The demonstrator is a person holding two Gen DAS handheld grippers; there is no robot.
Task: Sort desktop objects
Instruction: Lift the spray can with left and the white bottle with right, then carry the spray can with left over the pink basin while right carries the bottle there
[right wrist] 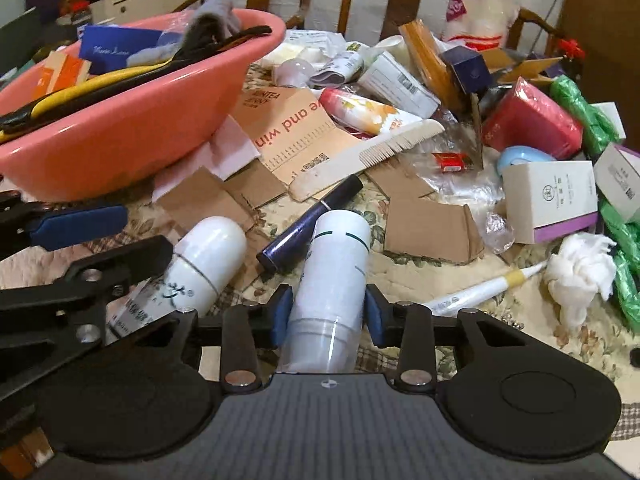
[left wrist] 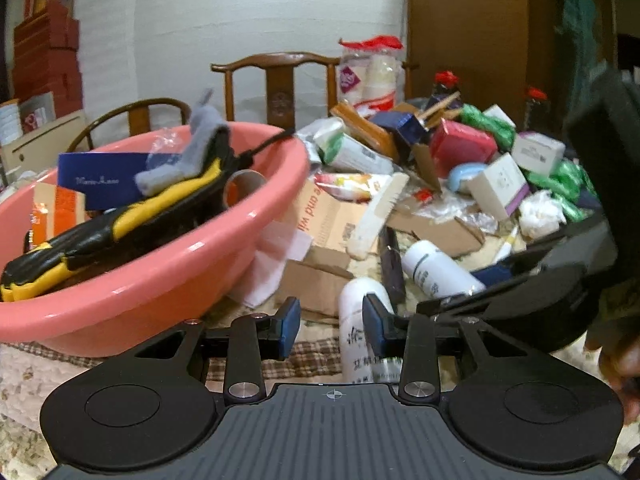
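Fingers of the right gripper (right wrist: 326, 314) sit either side of the white bottle with green dashes (right wrist: 338, 276), close to its sides, though whether the blue pads already press on it I cannot tell. That bottle lies on the surface just in front of the pink basin (right wrist: 132, 128), its rounded cap pointing away. To do this well, I would bring the pads squarely onto the straight body, not the clear lower section (which looks slicker), and squeeze before lifting, since a round bottle will roll out of a loose pinch. The left gripper (left wrist: 331, 326) has its fingers moderately apart with nothing between them; the second white bottle (left wrist: 366, 332), nearer the basin than the first, lies just ahead of the right-hand pad and needs a small sideways shift to centre. A dark purple tube (right wrist: 310, 226) lies between the two bottles, touching the first one's cap, so lift straight up to avoid dragging it. The basin is already fairly full; aim for a gap.
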